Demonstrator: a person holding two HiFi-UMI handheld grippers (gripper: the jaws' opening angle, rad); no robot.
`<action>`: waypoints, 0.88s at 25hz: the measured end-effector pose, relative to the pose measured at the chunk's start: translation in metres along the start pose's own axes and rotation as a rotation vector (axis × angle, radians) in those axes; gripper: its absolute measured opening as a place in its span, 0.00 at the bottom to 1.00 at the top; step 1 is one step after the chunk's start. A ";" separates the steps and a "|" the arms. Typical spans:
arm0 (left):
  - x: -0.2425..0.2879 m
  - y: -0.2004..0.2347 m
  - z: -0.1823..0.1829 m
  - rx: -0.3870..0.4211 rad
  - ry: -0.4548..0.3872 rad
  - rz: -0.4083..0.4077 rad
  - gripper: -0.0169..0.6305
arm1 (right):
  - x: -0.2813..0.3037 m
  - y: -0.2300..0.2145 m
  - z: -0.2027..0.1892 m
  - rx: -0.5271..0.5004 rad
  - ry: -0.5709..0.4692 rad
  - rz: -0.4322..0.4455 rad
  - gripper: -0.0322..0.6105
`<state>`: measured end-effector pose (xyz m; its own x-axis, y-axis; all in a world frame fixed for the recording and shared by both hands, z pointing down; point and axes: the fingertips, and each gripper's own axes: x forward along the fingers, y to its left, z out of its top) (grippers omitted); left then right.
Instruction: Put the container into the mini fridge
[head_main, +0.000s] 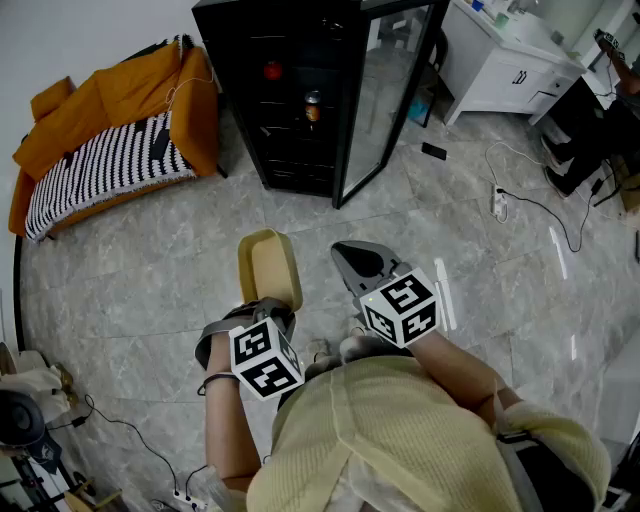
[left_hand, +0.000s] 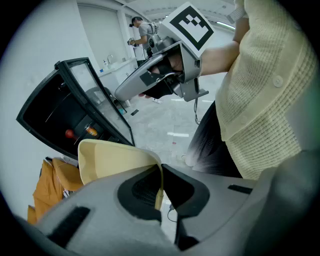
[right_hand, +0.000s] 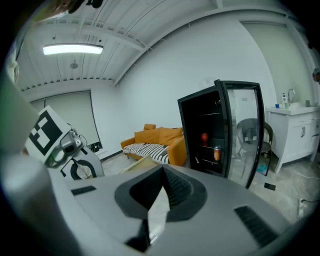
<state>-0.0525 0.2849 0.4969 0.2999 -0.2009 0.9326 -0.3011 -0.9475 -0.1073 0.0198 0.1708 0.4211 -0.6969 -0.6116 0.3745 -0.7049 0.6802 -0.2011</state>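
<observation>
**Head view:** The only markings are black-and-white square patterns on each claw's cube. The person stands on grey marbled floor (head_main: 150, 290), both forearms held forward at waist height. The left claw (head_main: 272, 306) points ahead and carries the container (head_main: 268, 264), a cream tub held out over the floor. The right claw (head_main: 350, 256) is just beside it, aimed the same way. Well ahead stands the mini fridge (head_main: 300, 150), its glass door (head_main: 385, 90) swung open. A can (head_main: 312, 105) sits on a shelf inside, its print too small to read. An orange sofa (head_main: 110, 110) stands left of the fridge.

**Left gripper view:** The jaws are pinched on the container's thin wall, with one jaw inside the tub and one outside. The right claw hangs above, tilted down toward the fridge.

**Right gripper view:** The jaws are pressed together at their tips with nothing between them. The container's edge peeks over the jaws on the left.
</observation>
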 end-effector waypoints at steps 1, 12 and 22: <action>-0.001 0.001 0.002 0.006 0.000 0.002 0.06 | 0.000 -0.002 0.000 0.001 0.001 -0.002 0.09; 0.004 0.008 0.025 0.062 0.041 0.024 0.06 | -0.002 -0.016 -0.001 0.019 -0.007 0.034 0.09; 0.013 0.033 0.034 0.017 0.083 0.056 0.06 | -0.001 -0.047 0.003 0.043 -0.009 0.069 0.10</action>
<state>-0.0274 0.2428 0.4934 0.2066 -0.2332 0.9502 -0.2999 -0.9395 -0.1654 0.0531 0.1386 0.4270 -0.7453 -0.5676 0.3499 -0.6599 0.7030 -0.2651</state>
